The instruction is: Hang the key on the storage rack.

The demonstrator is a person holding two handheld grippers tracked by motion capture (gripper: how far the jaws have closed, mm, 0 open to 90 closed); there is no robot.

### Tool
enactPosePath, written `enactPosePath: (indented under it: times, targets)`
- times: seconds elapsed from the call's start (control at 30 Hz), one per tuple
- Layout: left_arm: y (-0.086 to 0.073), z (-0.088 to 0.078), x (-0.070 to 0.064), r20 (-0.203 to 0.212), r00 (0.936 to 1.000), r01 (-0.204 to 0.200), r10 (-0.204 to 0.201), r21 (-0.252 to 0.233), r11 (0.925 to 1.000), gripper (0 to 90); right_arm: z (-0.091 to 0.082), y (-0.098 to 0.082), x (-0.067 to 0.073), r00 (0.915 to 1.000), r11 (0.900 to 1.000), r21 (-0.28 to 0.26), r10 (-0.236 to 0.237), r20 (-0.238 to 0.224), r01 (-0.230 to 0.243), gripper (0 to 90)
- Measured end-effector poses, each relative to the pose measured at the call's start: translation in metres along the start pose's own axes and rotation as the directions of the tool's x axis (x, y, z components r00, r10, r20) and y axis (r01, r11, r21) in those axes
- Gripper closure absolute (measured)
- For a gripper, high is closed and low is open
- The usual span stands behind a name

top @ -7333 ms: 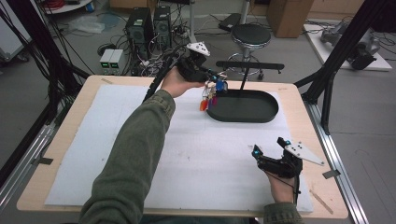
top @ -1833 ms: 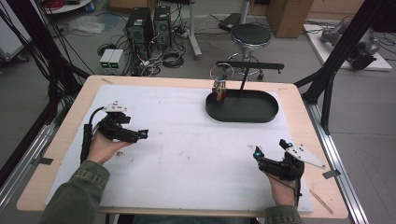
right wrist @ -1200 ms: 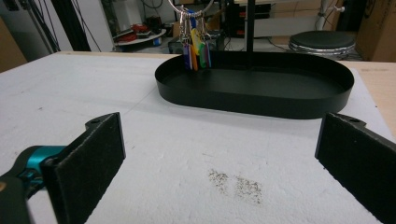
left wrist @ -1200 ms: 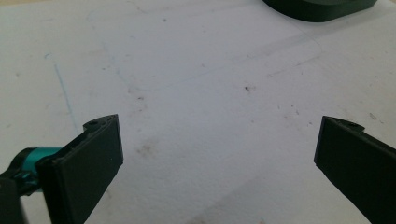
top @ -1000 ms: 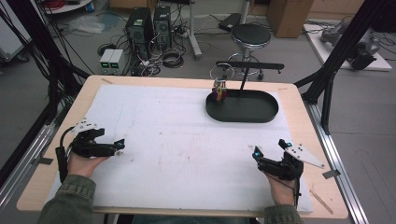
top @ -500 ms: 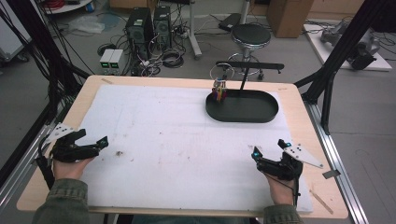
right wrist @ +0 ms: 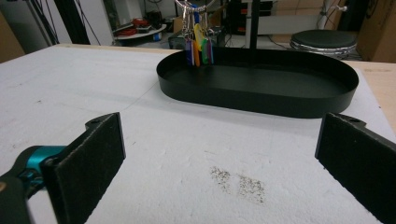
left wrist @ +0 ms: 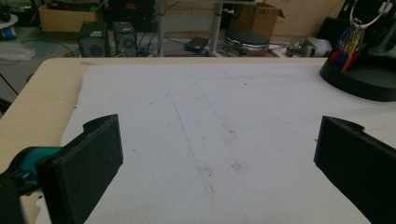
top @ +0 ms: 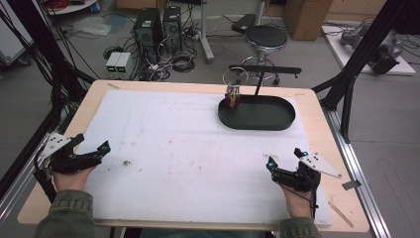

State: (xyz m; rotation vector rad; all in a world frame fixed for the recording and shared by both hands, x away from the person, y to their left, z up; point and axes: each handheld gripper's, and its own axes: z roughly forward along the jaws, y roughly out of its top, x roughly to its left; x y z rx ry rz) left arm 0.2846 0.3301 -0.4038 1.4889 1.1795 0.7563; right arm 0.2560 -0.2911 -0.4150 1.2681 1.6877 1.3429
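A black oval tray sits at the far right of the white mat, with a thin black stand rising from it. A key ring with coloured tags hangs from the stand over the tray's left end. My left gripper rests at the mat's near left edge, open and holding nothing. Its own view shows wide-apart jaws around the left gripper, with the coloured tags far to the right. My right gripper lies open near the front right. The right gripper faces the tray and the tags.
The white foam mat covers most of the wooden table, with a few dark specks. A wooden stick lies at the front right corner. Beyond the table stand a stool, computer boxes and cables.
My left gripper left the key ring at the stand and drew back across the mat to the near left edge. The right gripper has stayed in place.
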Motion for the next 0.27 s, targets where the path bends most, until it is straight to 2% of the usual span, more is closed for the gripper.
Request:
enactPosePath:
  times: [0.27]
  targets:
    - [-0.0003, -0.0011, -0.0005, 0.009, 1.0, 0.0, 0.0, -0.006, 1.0, 1.7, 0.0012, -0.0003, 0.001, 0.9999, 1.0, 0.003, -0.016, -0.003, 0.016, 0.5]
